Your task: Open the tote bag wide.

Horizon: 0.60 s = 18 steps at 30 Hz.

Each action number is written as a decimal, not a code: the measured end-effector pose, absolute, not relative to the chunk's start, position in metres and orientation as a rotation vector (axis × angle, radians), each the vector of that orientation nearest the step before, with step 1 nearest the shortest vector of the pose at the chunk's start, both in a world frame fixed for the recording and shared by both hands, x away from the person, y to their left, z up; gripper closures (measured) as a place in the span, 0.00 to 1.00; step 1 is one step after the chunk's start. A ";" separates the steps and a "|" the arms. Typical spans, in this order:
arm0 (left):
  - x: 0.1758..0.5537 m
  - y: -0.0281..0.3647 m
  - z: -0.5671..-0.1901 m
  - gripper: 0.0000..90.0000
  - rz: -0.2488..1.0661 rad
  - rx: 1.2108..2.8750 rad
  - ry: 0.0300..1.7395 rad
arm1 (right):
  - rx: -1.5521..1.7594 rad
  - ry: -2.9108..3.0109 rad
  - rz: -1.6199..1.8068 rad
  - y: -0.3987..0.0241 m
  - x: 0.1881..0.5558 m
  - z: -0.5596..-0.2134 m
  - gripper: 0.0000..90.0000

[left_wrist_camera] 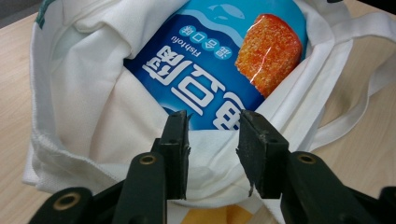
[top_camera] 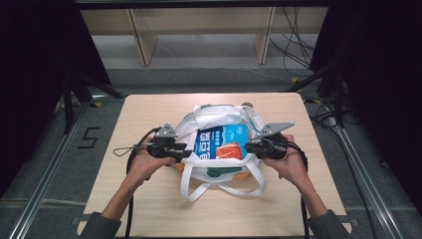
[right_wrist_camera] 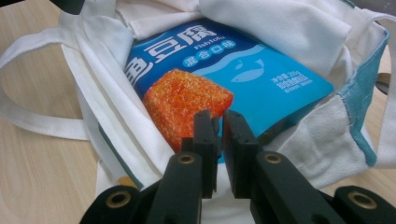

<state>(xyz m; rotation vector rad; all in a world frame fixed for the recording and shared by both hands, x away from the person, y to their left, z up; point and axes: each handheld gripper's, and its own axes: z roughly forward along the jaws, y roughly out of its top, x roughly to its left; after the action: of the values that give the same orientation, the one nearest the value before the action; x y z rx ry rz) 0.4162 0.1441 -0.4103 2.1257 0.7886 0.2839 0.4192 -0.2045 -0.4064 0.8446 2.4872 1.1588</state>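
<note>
A wooden bench [top_camera: 149,199] holds a white cloth bag [top_camera: 219,172], lying open in the middle. Inside sits a blue packet [top_camera: 221,142] with an orange square picture. The left tongs [top_camera: 185,154] are wide open at the bag's edge, holding nothing. The right tongs [top_camera: 249,147] are nearly closed over the bag's rim; I cannot tell if they pinch it.

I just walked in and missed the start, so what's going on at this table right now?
A person holds a gripper in each hand at a white tote bag lying on the wooden table. The left gripper is open at the bag's rim, its jaws either side of the cloth edge. The right gripper sits at the opposite rim, jaws nearly closed; whether it pinches cloth is unclear. A blue fish tofu packet lies inside the open bag.
</note>
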 end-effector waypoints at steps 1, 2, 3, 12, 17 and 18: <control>0.416 0.145 -0.410 0.68 0.285 2.117 0.784 | 0.823 2.495 1.158 -0.206 0.420 -0.406 0.93; 0.415 0.145 -0.409 0.68 0.295 2.107 0.782 | 0.811 2.482 1.166 -0.206 0.421 -0.406 0.92; 0.414 0.146 -0.408 0.68 0.301 2.084 0.789 | 0.864 2.474 1.165 -0.206 0.418 -0.405 0.92; 0.409 0.147 -0.404 0.65 0.300 2.074 0.767 | 0.860 2.454 1.178 -0.211 0.418 -0.404 0.89; 0.406 0.149 -0.405 0.61 0.302 2.065 0.781 | 0.851 2.447 1.185 -0.211 0.417 -0.403 0.87; 0.405 0.148 -0.406 0.60 0.295 2.041 0.795 | 0.863 2.444 1.186 -0.212 0.416 -0.403 0.87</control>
<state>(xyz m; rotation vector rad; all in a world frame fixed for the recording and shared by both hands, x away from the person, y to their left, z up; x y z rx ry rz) 0.4052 0.1481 -0.4061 2.0408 0.7947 0.2946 0.4165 -0.2116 -0.4030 0.8629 2.4436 1.1865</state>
